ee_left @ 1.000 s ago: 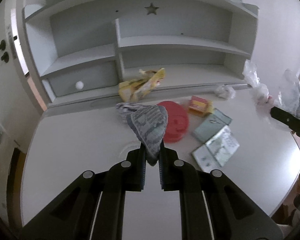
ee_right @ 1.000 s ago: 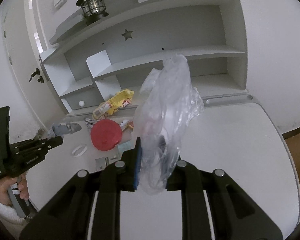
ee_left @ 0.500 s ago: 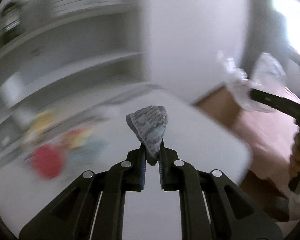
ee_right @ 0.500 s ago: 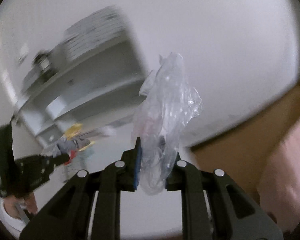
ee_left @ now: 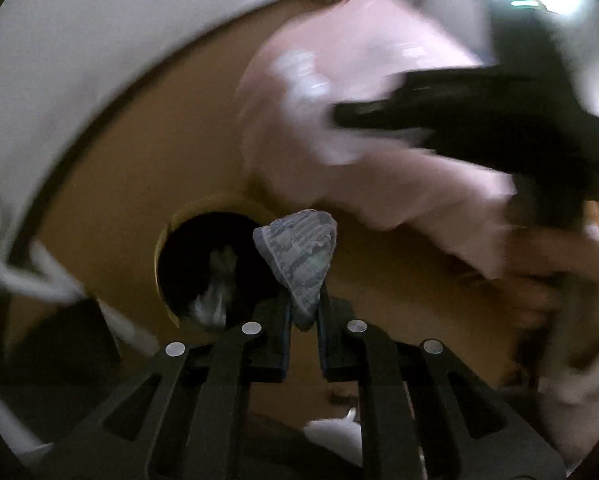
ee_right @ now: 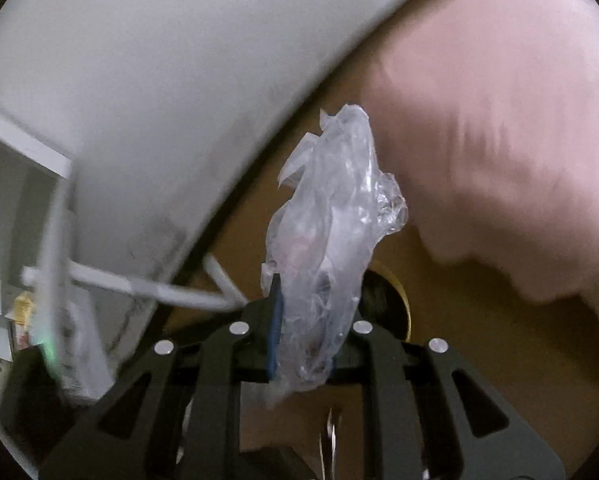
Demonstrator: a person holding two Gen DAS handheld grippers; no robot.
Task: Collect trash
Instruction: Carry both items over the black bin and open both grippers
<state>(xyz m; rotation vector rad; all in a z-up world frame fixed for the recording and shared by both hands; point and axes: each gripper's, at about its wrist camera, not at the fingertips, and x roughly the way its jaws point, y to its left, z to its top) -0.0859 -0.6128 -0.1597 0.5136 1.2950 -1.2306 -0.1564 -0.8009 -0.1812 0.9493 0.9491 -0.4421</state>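
I have both tools loaded and I judge this to be the carry-to-bin step, with the drop next. My left gripper is clamped on a grey patterned wrapper, which stands up out of the narrow gap between the pads. Just ahead of the fingertips and a little to their left sits the open mouth of a round bin, dark inside, with some pale crumpled scraps already at the bottom. The wrapper's upper edge overlaps the bin's rim in the left wrist view, though I cannot tell whether it is truly over the opening or only in front of it.

My right gripper is closed on a clear plastic bag, which rises loosely from the pads. In the right wrist view the bin shows only as a sliver of rim just beyond the fingertips and slightly right, mostly hidden behind the bag. Everything is smeared by motion, so the pink mass off to the right is probably clothing, no more than that.

Next, I think each tool must come squarely over the opening before its pads part. The light bag may cling to them, so a small shake could be needed.
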